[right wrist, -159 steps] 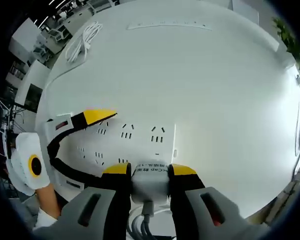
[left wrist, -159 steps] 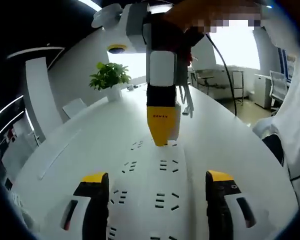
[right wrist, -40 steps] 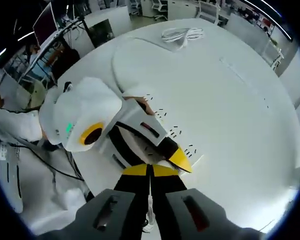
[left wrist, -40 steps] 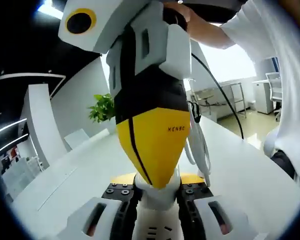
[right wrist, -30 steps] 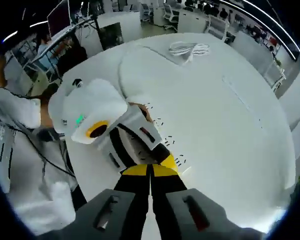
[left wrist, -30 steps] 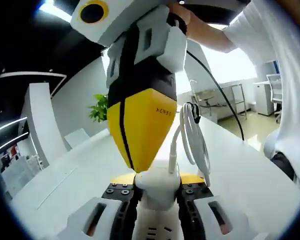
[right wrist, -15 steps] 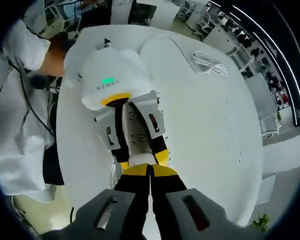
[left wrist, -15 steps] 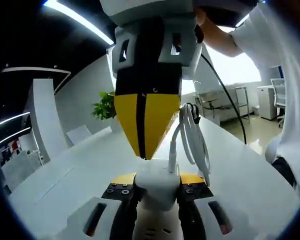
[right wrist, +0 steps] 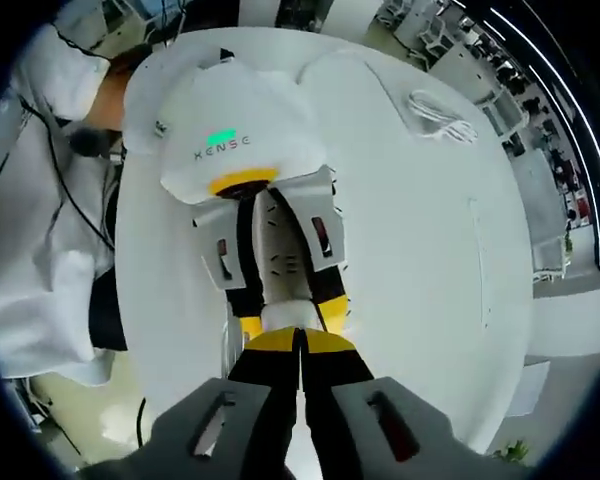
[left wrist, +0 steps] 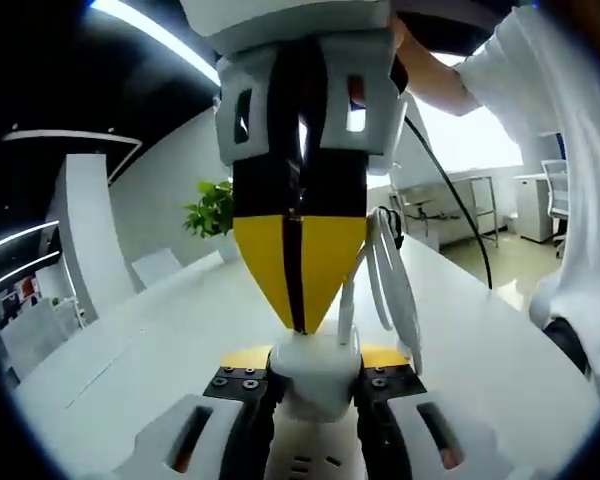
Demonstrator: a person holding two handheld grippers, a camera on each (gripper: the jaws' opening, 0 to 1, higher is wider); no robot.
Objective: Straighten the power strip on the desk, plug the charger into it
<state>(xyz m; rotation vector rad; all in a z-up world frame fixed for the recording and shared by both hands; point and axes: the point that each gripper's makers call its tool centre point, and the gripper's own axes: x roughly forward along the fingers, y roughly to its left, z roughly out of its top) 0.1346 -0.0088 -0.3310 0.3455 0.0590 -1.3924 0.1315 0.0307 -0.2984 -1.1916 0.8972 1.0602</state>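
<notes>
A white charger (left wrist: 315,362) sits between the yellow-tipped jaws of my left gripper (left wrist: 315,378), which is shut on it. Its white cable (left wrist: 392,290) loops up to the right. Just below the charger, a bit of the white power strip (left wrist: 302,466) with socket slots shows. My right gripper (left wrist: 300,322) comes straight down from above, shut with nothing between its jaws, and its tips touch the charger's top. In the right gripper view, my right gripper (right wrist: 300,340) points down at the charger (right wrist: 283,316) and the left gripper (right wrist: 290,320), with the power strip (right wrist: 278,262) lying on the desk between that gripper's fingers.
The round white desk (right wrist: 410,200) spreads out on all sides. A coiled white cable (right wrist: 440,105) lies far off on the desk. A potted plant (left wrist: 212,208) stands at the far end. A person's white sleeve (right wrist: 40,230) is at the desk's edge.
Five seconds ago the right gripper held the charger and the left stood open over the strip. Now the left is shut on the charger and the shut right gripper has turned and come down onto it.
</notes>
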